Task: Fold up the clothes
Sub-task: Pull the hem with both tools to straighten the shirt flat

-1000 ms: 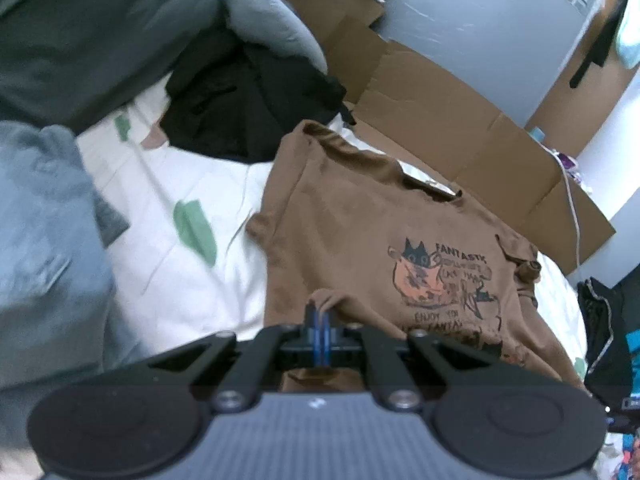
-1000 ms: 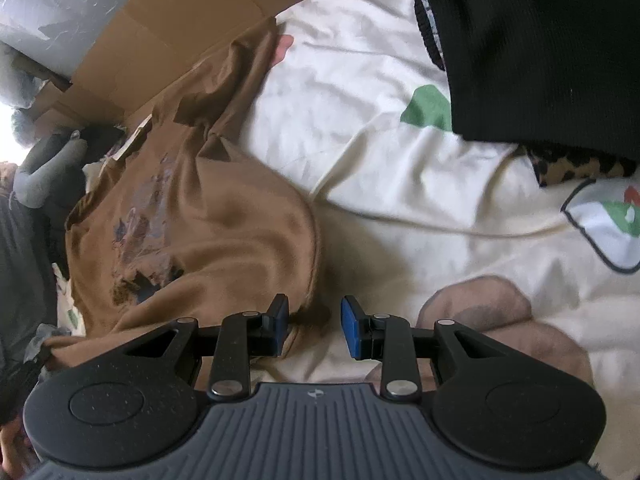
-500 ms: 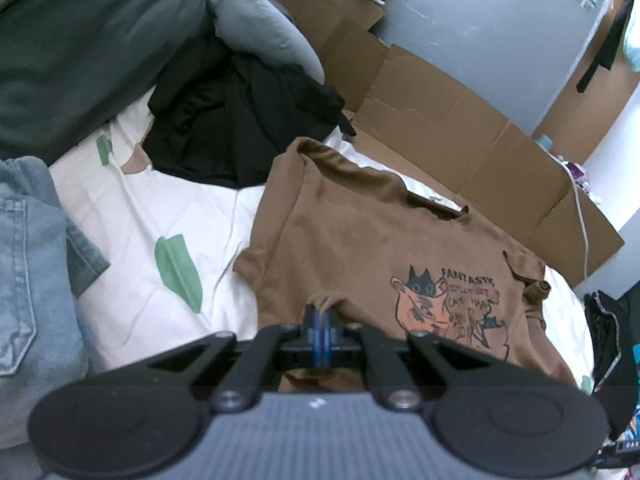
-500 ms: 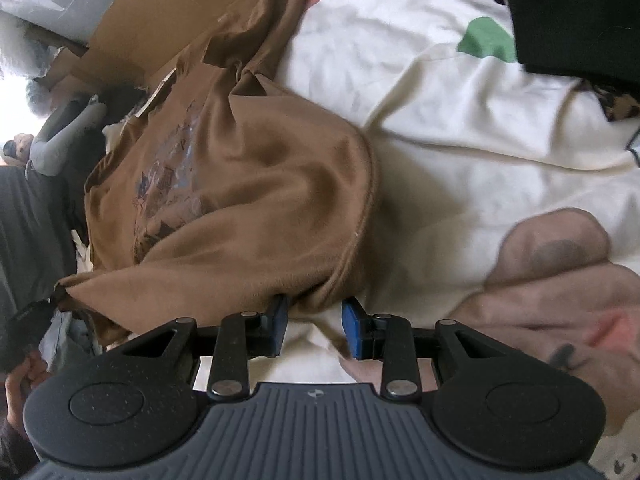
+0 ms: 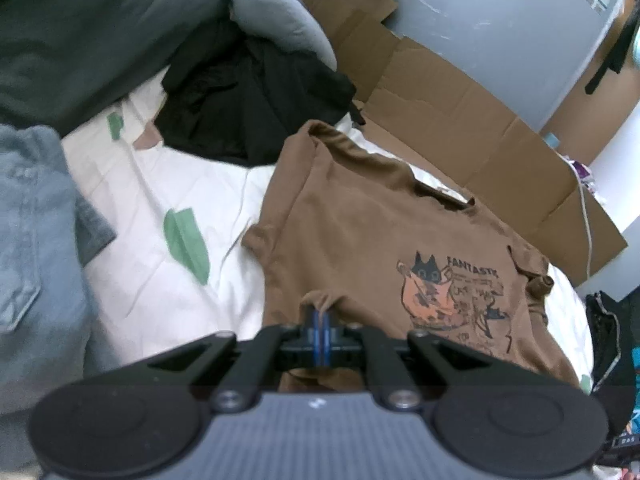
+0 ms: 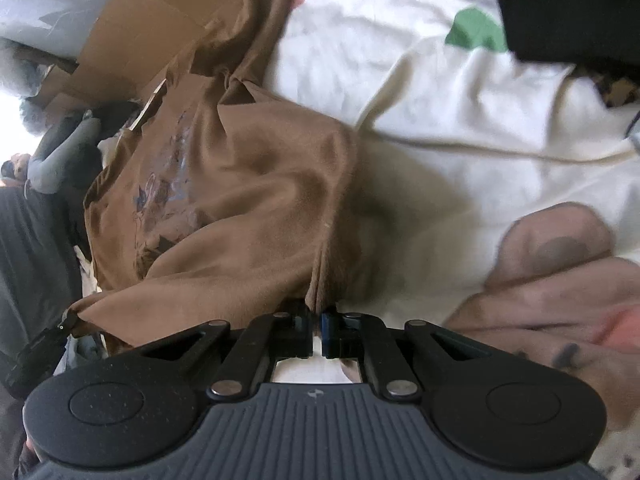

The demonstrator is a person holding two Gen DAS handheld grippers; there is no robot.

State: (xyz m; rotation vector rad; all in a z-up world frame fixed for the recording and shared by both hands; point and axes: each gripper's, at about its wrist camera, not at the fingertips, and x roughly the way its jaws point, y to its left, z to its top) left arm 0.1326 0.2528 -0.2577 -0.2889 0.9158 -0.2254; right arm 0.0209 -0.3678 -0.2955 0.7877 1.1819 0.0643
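Note:
A brown T-shirt (image 5: 360, 232) with a cat print lies front up on a white bedsheet (image 5: 152, 264). My left gripper (image 5: 320, 316) is shut on a pinch of the shirt's bottom hem, and the cloth bunches at the blue pads. In the right wrist view the same brown T-shirt (image 6: 240, 208) spreads to the left, and my right gripper (image 6: 318, 322) is shut on the hem at its near corner, a fold rising from between the pads. The far end of that hem is lifted at the lower left, where a dark gripper tip shows.
Black garments (image 5: 248, 96) and a grey pillow (image 5: 276, 12) lie beyond the shirt, denim jeans (image 5: 32, 240) at the left. Flattened cardboard (image 5: 460, 112) lines the bed's far side. Another black garment (image 6: 568, 12) lies at the upper right in the right wrist view.
My right gripper closed from open onto the shirt's hem corner after the cloth came between its pads. The left gripper stayed shut on the hem; its view shifted only slightly.

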